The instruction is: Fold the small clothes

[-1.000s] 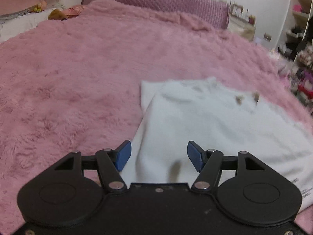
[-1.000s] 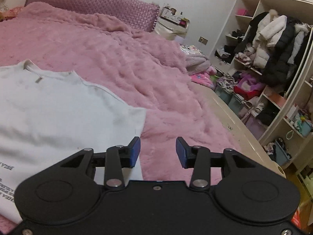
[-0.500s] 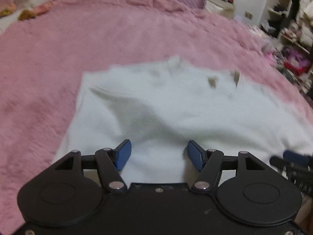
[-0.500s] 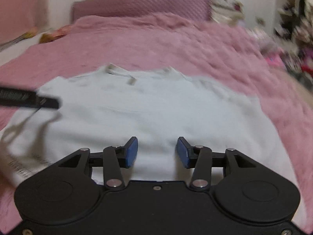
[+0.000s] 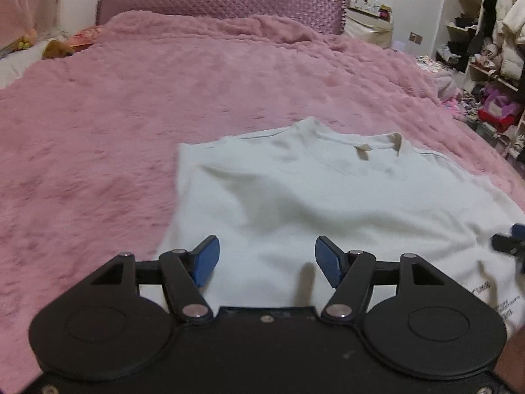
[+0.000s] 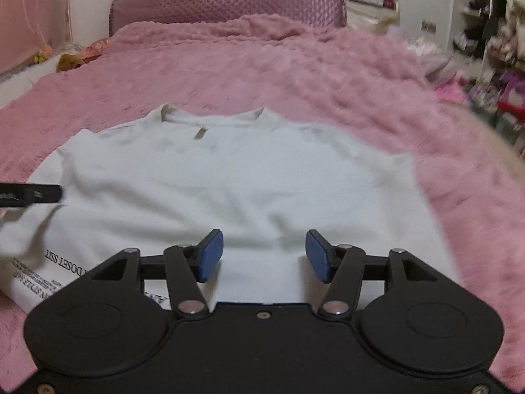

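Observation:
A white T-shirt (image 5: pixel 328 203) lies spread flat on the pink fuzzy bed cover (image 5: pixel 131 115), collar toward the headboard; it also shows in the right wrist view (image 6: pixel 236 190), with black print near its hem. My left gripper (image 5: pixel 266 261) is open and empty, low over the shirt's left part. My right gripper (image 6: pixel 264 256) is open and empty over the shirt's lower middle. The right gripper's tip shows at the left wrist view's right edge (image 5: pixel 510 241); the left gripper's finger shows at the right wrist view's left edge (image 6: pixel 29 193).
A quilted purple headboard (image 5: pixel 223 0) stands at the far end. Stuffed toys and pillows (image 5: pixel 55 47) lie at the far left. Shelves with coats and clutter (image 5: pixel 492 49) stand to the right of the bed, with a bedside unit (image 5: pixel 370 23).
Both grippers swung from the shirt's outer edges toward its middle, so the whole shirt now fills both views. Both stayed open and empty. The shirt has not moved.

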Demonstrator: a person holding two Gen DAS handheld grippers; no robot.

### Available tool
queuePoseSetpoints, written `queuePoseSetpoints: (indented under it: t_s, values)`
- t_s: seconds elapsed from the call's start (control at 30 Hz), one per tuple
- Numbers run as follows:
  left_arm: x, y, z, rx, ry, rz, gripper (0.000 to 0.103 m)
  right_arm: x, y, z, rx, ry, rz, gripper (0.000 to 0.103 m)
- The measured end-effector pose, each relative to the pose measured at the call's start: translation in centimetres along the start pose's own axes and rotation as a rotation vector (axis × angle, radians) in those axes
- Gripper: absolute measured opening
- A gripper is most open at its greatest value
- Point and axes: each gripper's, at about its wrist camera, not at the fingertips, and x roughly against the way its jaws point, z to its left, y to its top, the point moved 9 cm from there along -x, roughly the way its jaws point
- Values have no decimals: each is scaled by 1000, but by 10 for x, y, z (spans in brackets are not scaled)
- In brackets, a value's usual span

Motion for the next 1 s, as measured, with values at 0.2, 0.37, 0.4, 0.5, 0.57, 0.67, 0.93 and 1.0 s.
queuePoseSetpoints:
  t_s: [0.2,0.37,0.4,0.5,0.57,0.67,0.93,1.0]
  values:
    - [-3,-24,17,31,4,69,66,18,-4,-23,-19,-57,15,53]
    - [-18,-37,16,-32,-2,98,71,1,-25,-39,16,-40,86,54]
    - [-21,-39,16,-40,-3,97,72,-5,-29,-39,31,-37,100,56]
    - [-21,-40,18,-26,-22,94,73,-17,-38,-35,58,-43,96,64]
    - [-14,-38,21,-2,-41,87,72,-20,-41,-34,78,-52,84,64]
    - [11,-33,30,55,-34,99,72,-8,-35,-39,51,-25,67,64]
    - [77,-66,70,487,-178,121,71,69,-40,-91,-409,86,94,65]
    - [76,-79,69,627,-257,146,71,76,-62,-104,-598,150,128,65]
